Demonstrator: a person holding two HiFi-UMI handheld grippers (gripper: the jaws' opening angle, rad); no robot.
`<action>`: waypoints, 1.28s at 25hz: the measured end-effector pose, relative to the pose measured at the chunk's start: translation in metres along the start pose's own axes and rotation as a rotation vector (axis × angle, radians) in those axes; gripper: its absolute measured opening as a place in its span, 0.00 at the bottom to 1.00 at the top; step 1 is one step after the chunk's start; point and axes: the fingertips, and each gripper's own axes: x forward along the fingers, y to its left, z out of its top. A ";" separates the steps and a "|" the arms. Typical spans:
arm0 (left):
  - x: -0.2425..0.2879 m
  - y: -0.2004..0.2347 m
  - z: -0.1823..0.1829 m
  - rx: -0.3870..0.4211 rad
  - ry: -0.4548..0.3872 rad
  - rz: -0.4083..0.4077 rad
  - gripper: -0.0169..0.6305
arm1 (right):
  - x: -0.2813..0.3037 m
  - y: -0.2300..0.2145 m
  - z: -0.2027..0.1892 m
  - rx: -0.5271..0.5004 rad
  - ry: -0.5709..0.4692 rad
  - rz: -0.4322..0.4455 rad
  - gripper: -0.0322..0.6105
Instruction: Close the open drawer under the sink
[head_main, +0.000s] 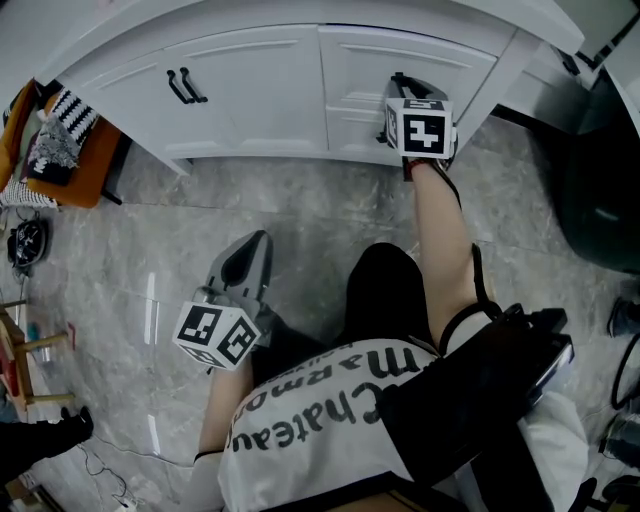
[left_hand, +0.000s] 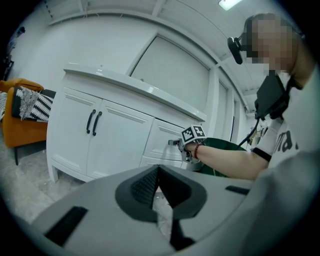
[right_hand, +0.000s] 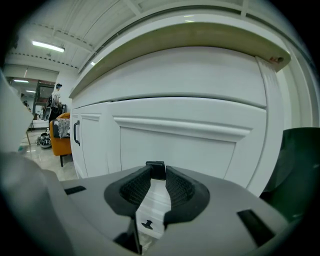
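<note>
The white vanity (head_main: 260, 100) runs along the top of the head view, and its drawer front (right_hand: 190, 150) fills the right gripper view. That front looks about level with the cabinet face. My right gripper (head_main: 400, 82) is pressed up to the drawer, and its jaws (right_hand: 155, 172) are shut on the small black drawer handle (right_hand: 155, 166). The left gripper view shows the right gripper (left_hand: 175, 143) at the drawer (left_hand: 162, 137) too. My left gripper (head_main: 258, 245) hangs low over the floor by the person's knee, away from the cabinet, with its jaws (left_hand: 158, 169) shut on nothing.
Two cabinet doors with black handles (head_main: 185, 87) stand left of the drawer. An orange chair (head_main: 70, 160) with a patterned cushion stands at the far left. A dark green bin (head_main: 600, 200) stands right of the vanity. The grey marbled floor (head_main: 320, 220) lies between.
</note>
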 end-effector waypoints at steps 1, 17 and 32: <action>0.000 0.000 0.002 0.004 -0.002 0.001 0.04 | 0.000 0.000 0.000 0.004 -0.001 0.006 0.19; 0.030 -0.020 -0.024 0.000 0.058 -0.092 0.04 | -0.047 0.009 -0.076 0.218 0.008 0.202 0.10; 0.027 -0.091 0.107 0.018 -0.061 -0.243 0.04 | -0.215 0.049 0.001 0.440 -0.051 0.559 0.07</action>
